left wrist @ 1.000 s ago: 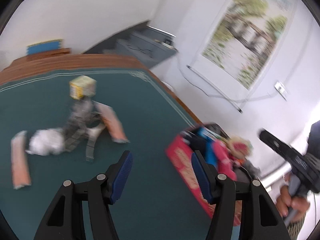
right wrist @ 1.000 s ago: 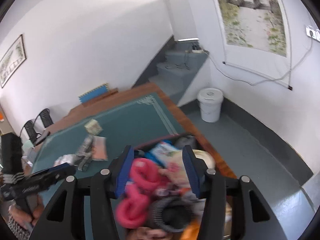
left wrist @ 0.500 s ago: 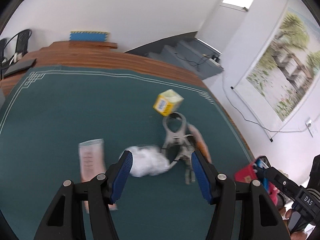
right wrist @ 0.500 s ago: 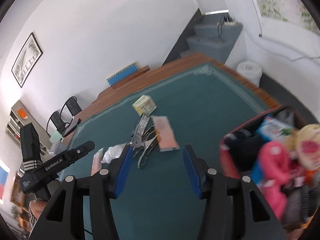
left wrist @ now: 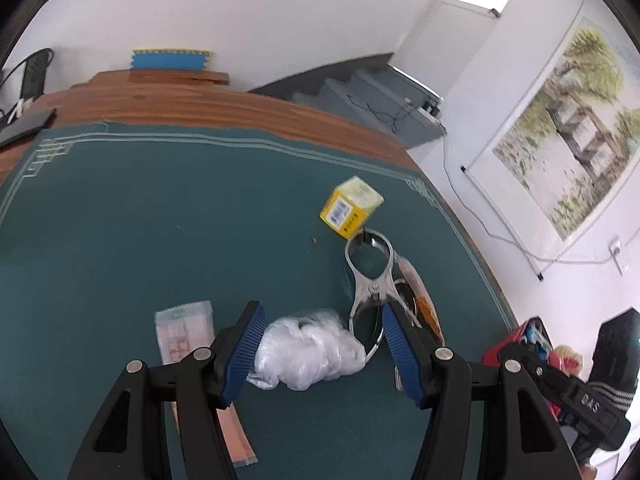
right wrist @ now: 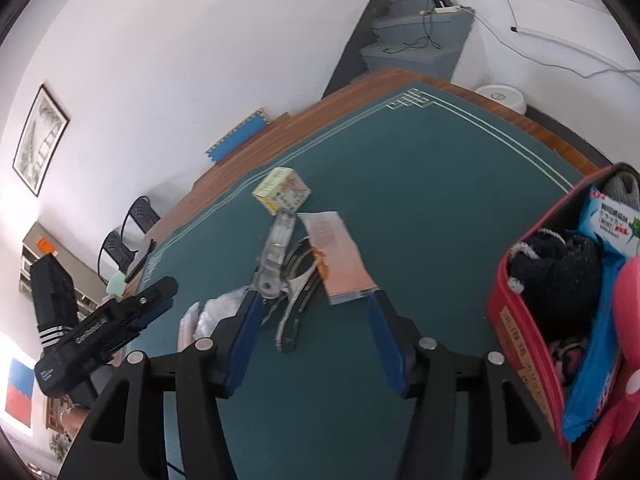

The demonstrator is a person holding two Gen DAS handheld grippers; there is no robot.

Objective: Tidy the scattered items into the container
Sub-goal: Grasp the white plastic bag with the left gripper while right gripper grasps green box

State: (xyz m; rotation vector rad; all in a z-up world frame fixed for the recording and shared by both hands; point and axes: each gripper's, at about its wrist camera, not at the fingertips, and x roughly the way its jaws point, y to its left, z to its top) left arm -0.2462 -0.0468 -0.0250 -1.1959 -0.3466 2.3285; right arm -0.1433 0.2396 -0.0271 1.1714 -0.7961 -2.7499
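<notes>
My left gripper [left wrist: 320, 350] is open, its jaws either side of a crumpled clear plastic bag [left wrist: 310, 354] on the green mat. Beside the bag lie metal clamps [left wrist: 370, 280], an orange packet [left wrist: 420, 300], a yellow box [left wrist: 350, 210] and a pink packet [left wrist: 188, 332]. My right gripper [right wrist: 316, 340] is open and empty above the mat, facing the clamps [right wrist: 288, 276], the orange packet [right wrist: 340, 258] and the yellow box [right wrist: 282, 190]. The red container [right wrist: 520, 320] at the right holds several items, including a black sock and a blue packet.
The green mat [left wrist: 160, 220] covers a wooden table [left wrist: 200, 100]. The left gripper's body [right wrist: 100, 328] shows at the left of the right wrist view. The container's corner [left wrist: 520, 340] shows at the right of the left wrist view. A white bin [right wrist: 500, 94] stands beyond the table.
Both grippers swung away from the container toward the scattered items. The left gripper closed in until the plastic bag lies between its open jaws. The right gripper now faces the clamps.
</notes>
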